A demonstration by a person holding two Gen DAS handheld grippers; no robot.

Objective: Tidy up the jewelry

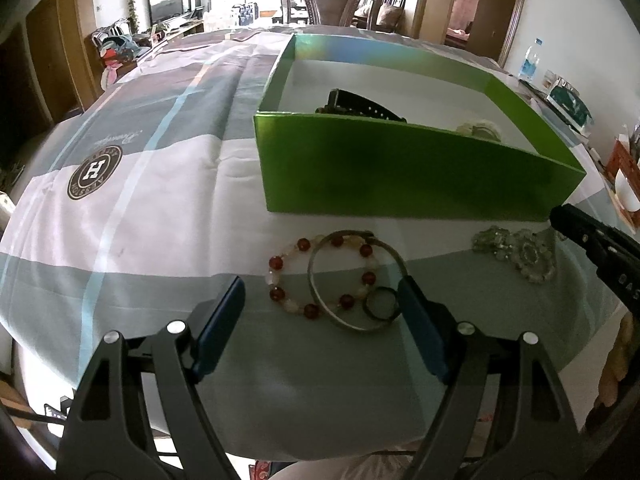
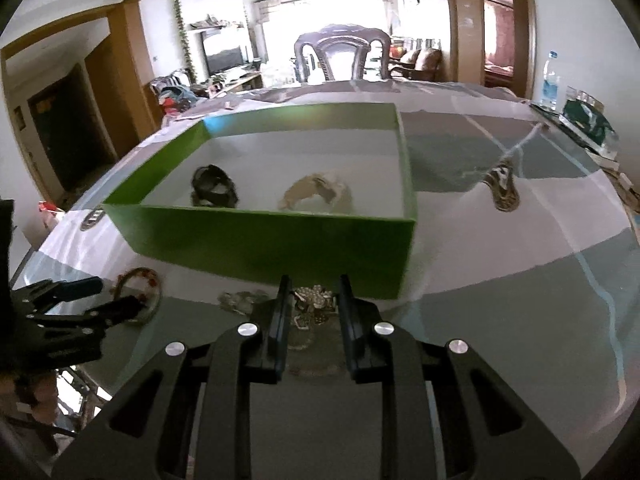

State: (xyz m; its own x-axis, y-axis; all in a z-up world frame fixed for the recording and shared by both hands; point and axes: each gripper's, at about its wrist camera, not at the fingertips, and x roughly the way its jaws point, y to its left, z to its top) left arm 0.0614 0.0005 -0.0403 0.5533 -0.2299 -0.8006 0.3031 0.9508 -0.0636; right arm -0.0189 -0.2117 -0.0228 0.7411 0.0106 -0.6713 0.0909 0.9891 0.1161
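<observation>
A green box (image 1: 400, 176) stands on the table, holding a black watch (image 1: 360, 106) and a pale beaded piece (image 1: 480, 128). In front of it lie a red-and-cream bead bracelet (image 1: 316, 276), a silver bangle (image 1: 356, 280) and a small dark ring (image 1: 382, 304). My left gripper (image 1: 320, 300) is open, its fingers on either side of these pieces. A crystal bracelet (image 1: 516, 252) lies to the right. My right gripper (image 2: 312, 296) is open with a pearl and crystal piece (image 2: 314, 300) between its fingers, apart from both. The box (image 2: 280, 244) shows just beyond.
A patterned cloth (image 1: 140, 208) covers the table. A wooden chair (image 1: 332, 0) stands at the far side. A water bottle (image 1: 530, 60) and a green-and-white pack (image 1: 568, 104) sit at the right edge. Another piece of jewelry (image 2: 502, 186) lies right of the box.
</observation>
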